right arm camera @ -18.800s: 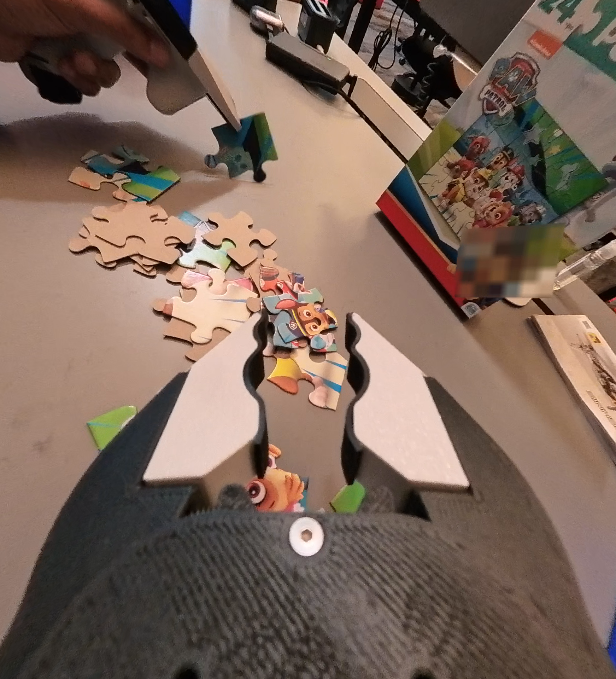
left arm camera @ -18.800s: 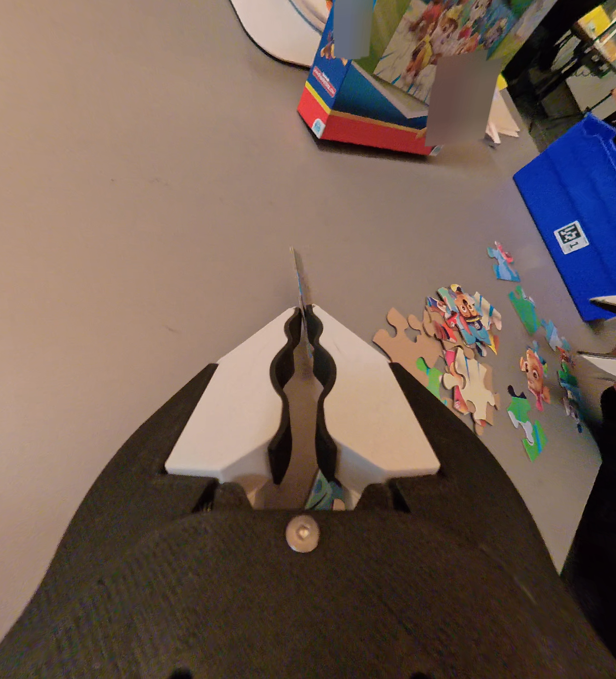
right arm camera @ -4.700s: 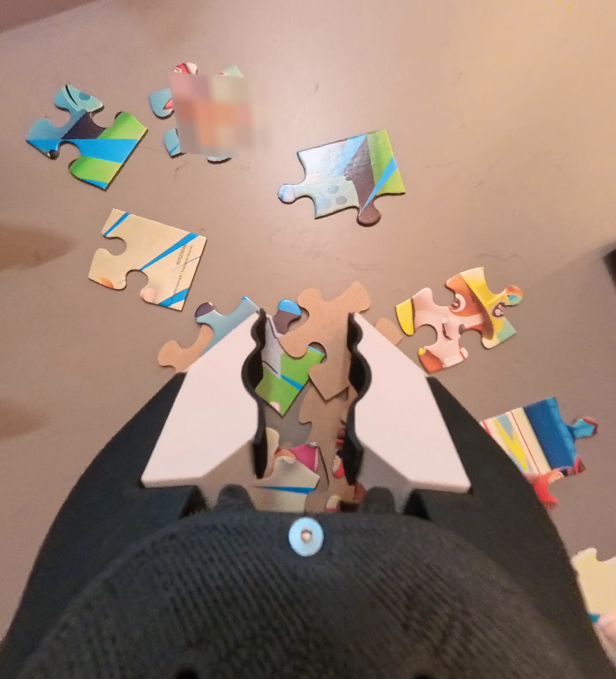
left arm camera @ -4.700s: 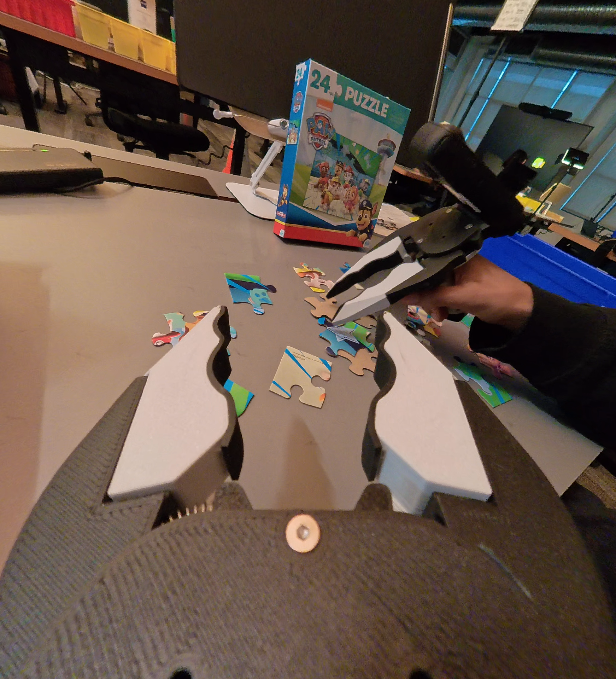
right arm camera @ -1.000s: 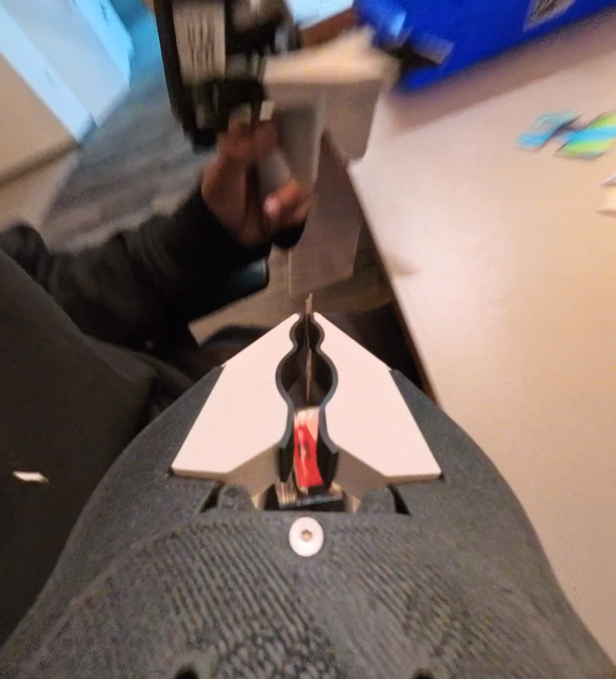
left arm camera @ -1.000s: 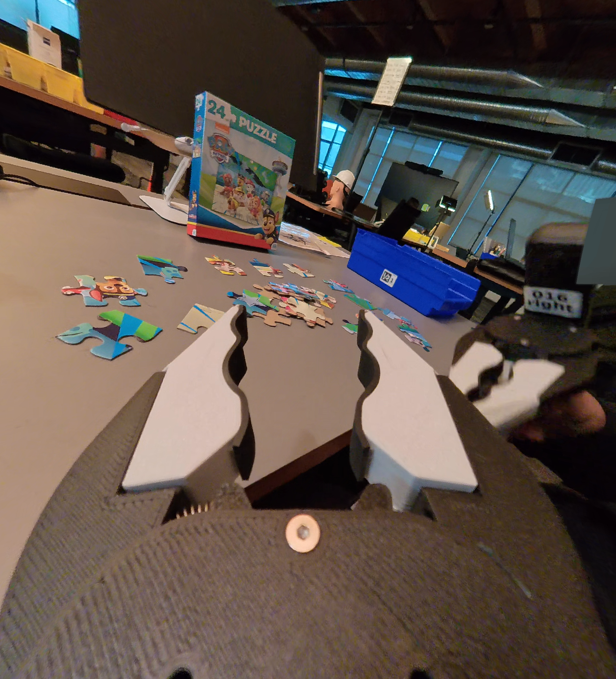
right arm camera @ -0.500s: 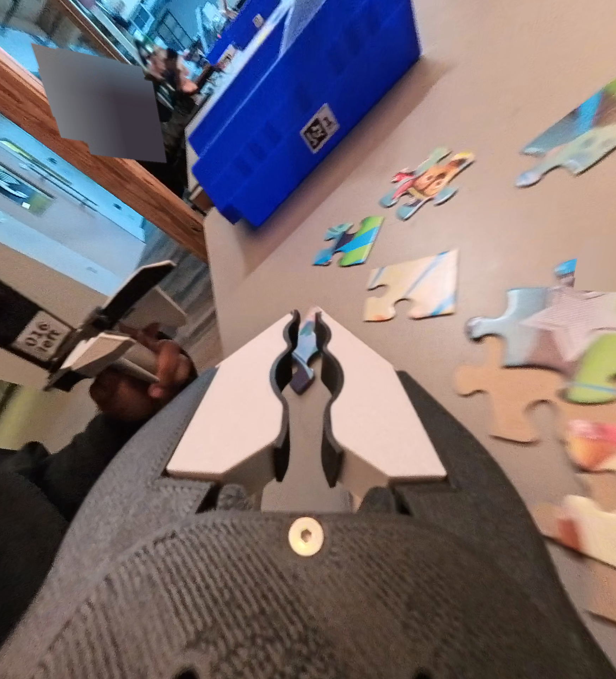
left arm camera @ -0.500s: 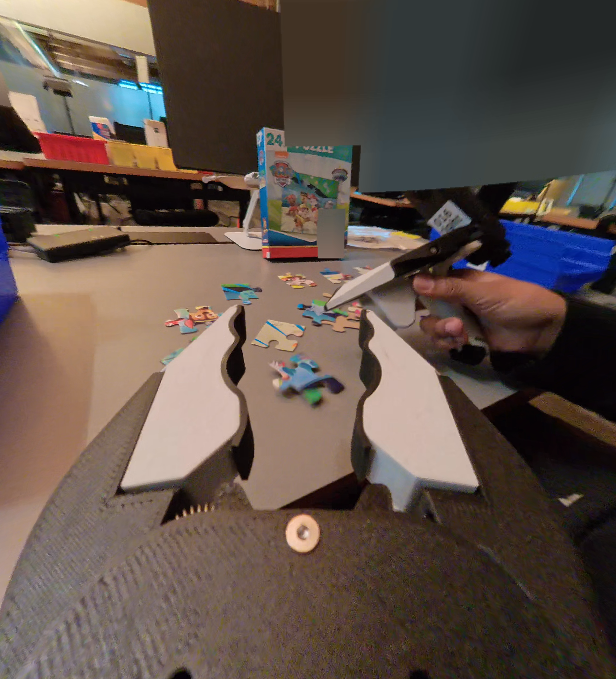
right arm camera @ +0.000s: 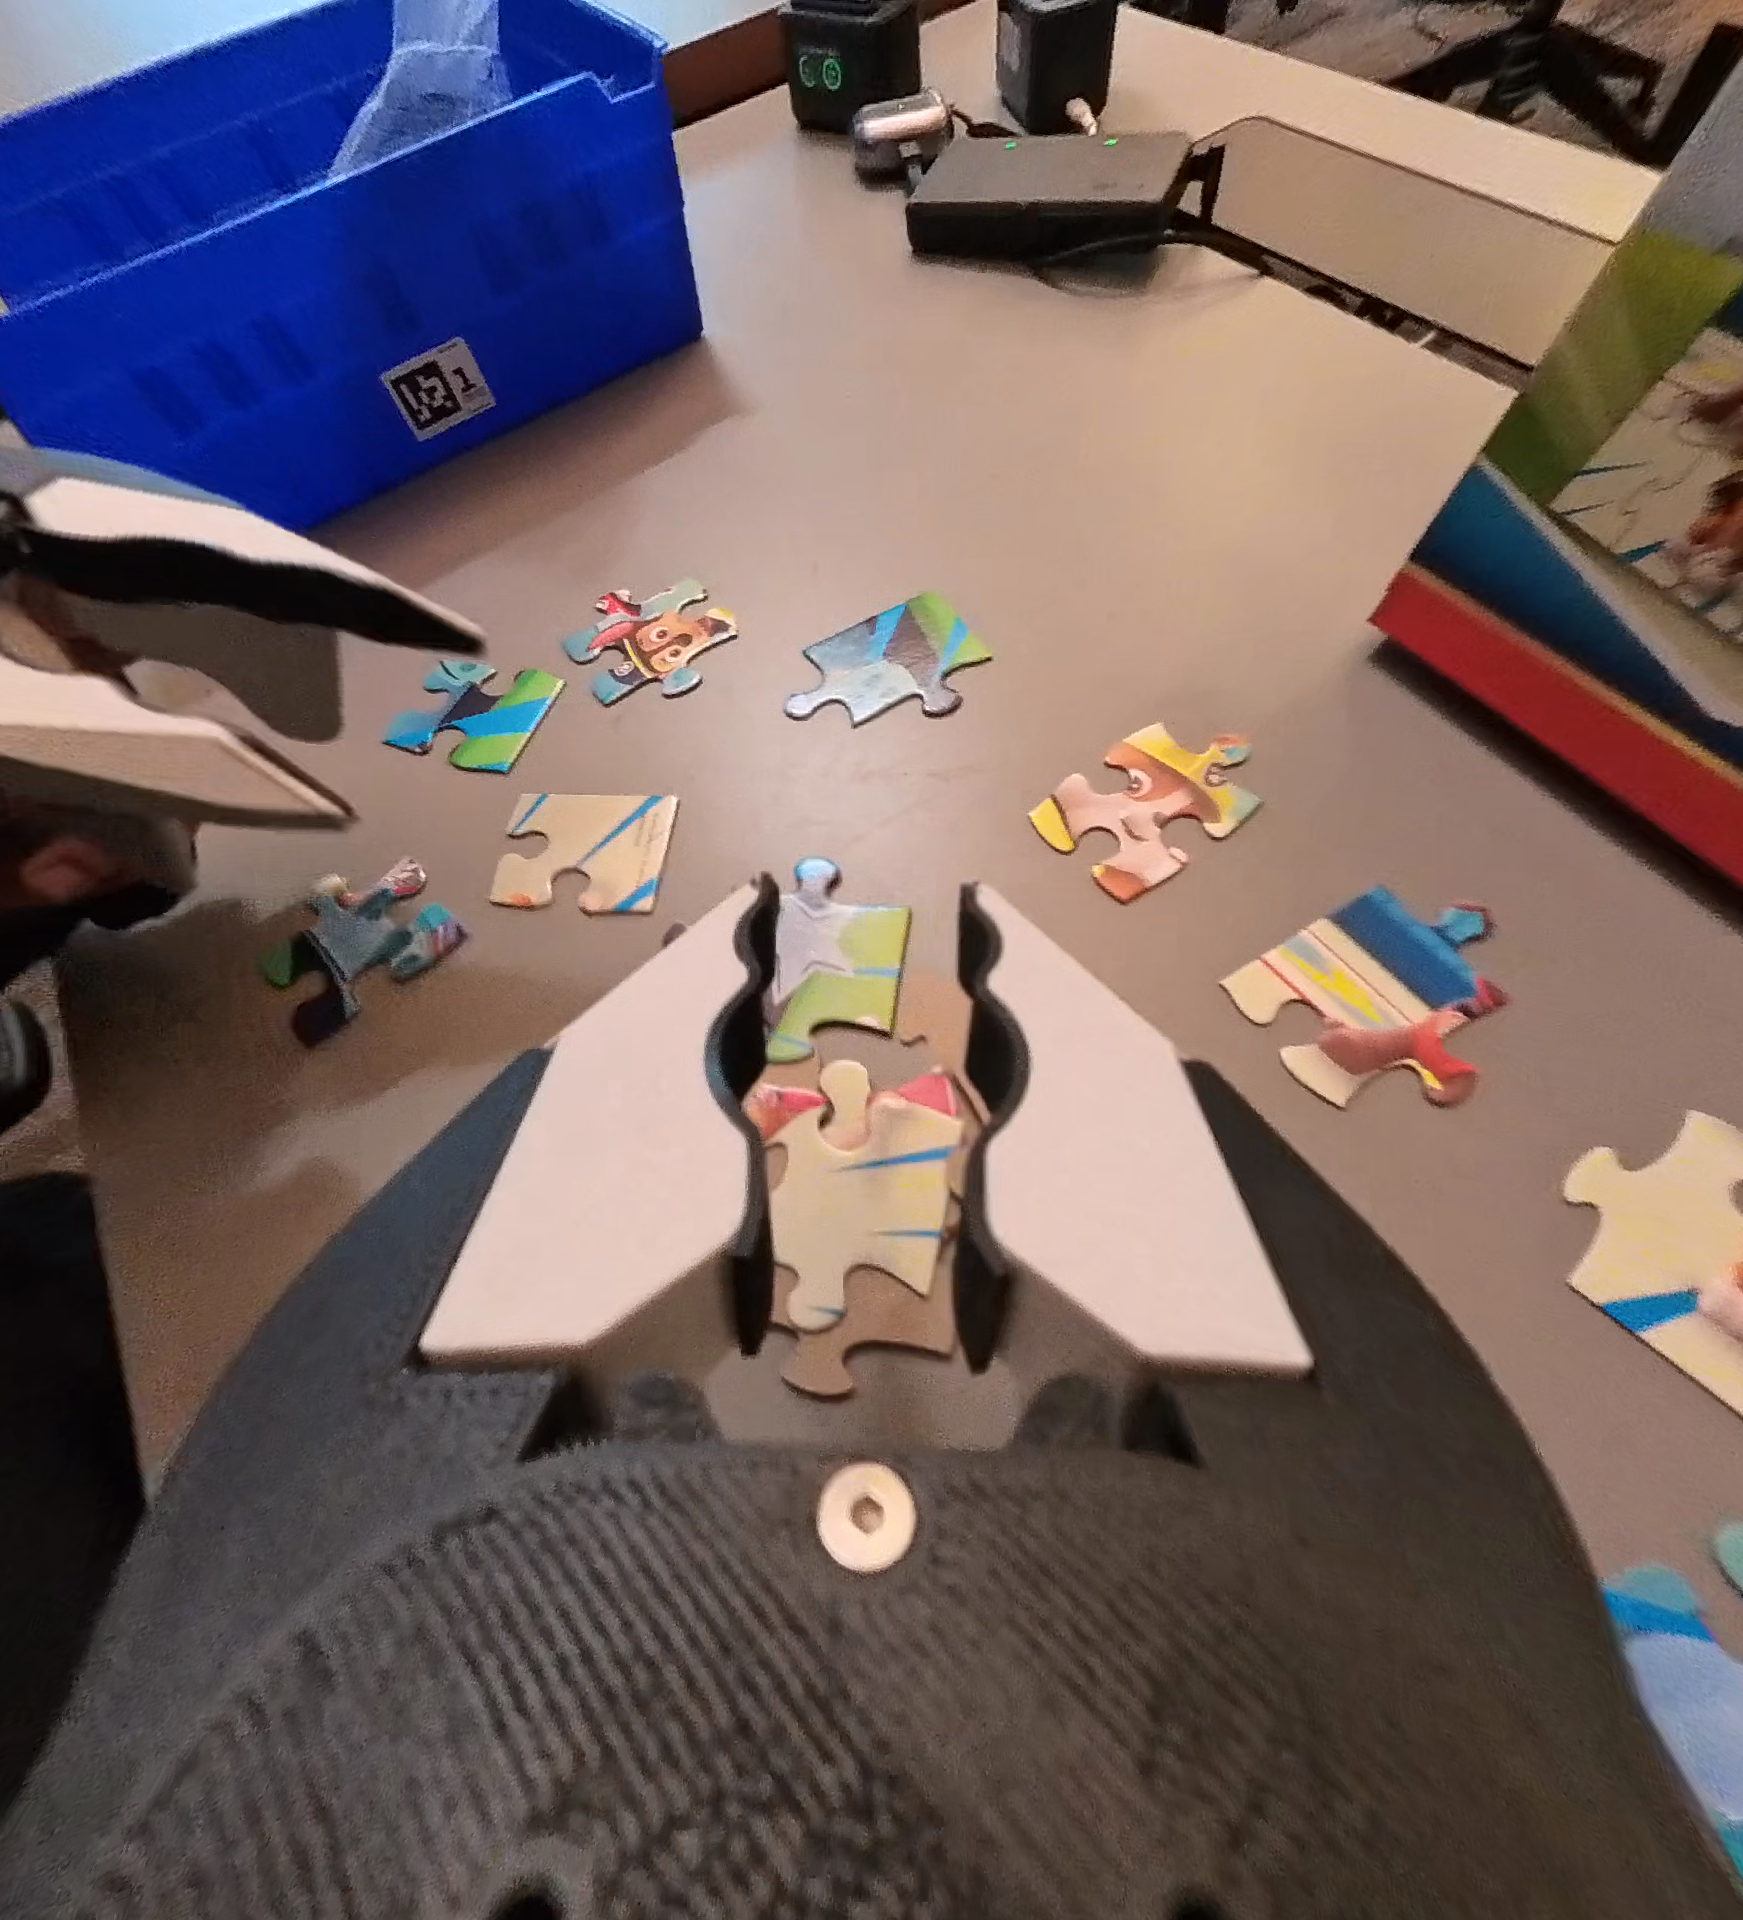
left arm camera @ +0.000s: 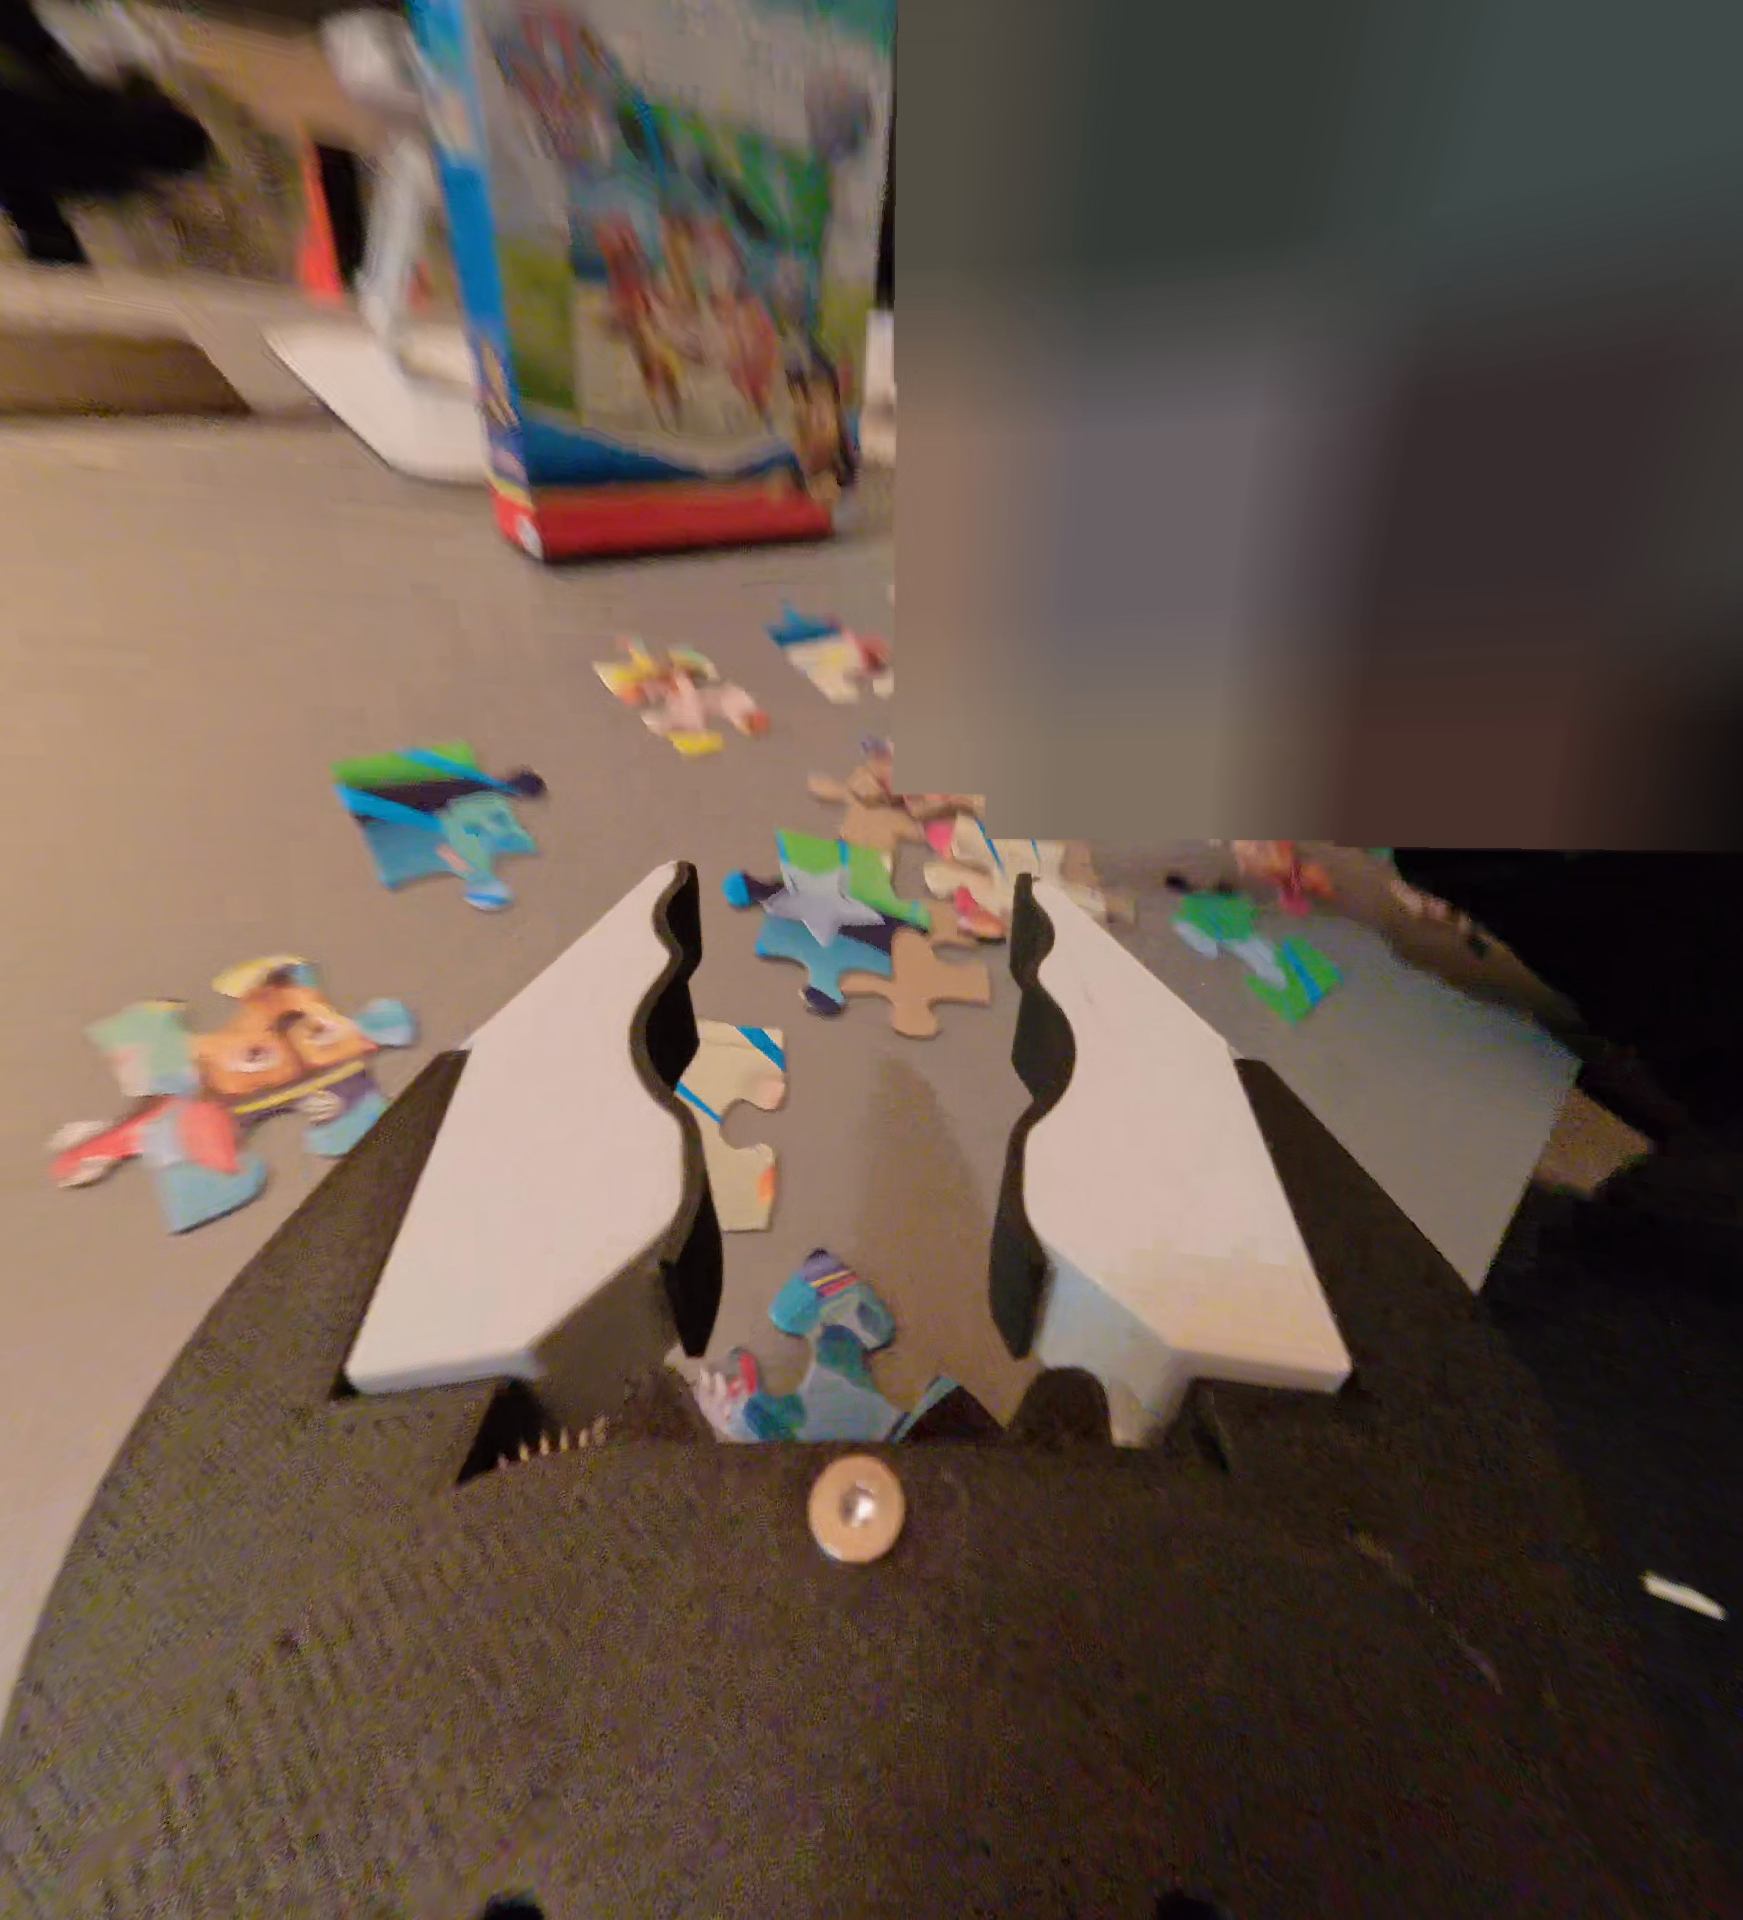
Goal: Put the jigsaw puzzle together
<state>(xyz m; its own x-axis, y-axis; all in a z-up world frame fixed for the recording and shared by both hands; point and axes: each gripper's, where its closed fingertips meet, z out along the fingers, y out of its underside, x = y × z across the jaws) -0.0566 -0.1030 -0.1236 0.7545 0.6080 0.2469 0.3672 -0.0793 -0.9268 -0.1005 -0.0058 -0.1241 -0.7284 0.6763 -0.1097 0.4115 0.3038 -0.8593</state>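
- The left gripper [left arm camera: 851,883] has its fingers spread wide and holds nothing; it hangs over the grey table [left arm camera: 171,623].
- Below its open jaws lie a cream puzzle piece [left arm camera: 737,1091] and a blue one [left arm camera: 831,1340], neither touched.
- The right gripper [right arm camera: 862,894] is also spread, with nothing gripped; a green piece with a star [right arm camera: 841,966] and a cream piece [right arm camera: 867,1195] lie flat on the table under the gap.
- More pieces are scattered around, near a blue bin [right arm camera: 327,260] and the puzzle box [right arm camera: 1677,468].
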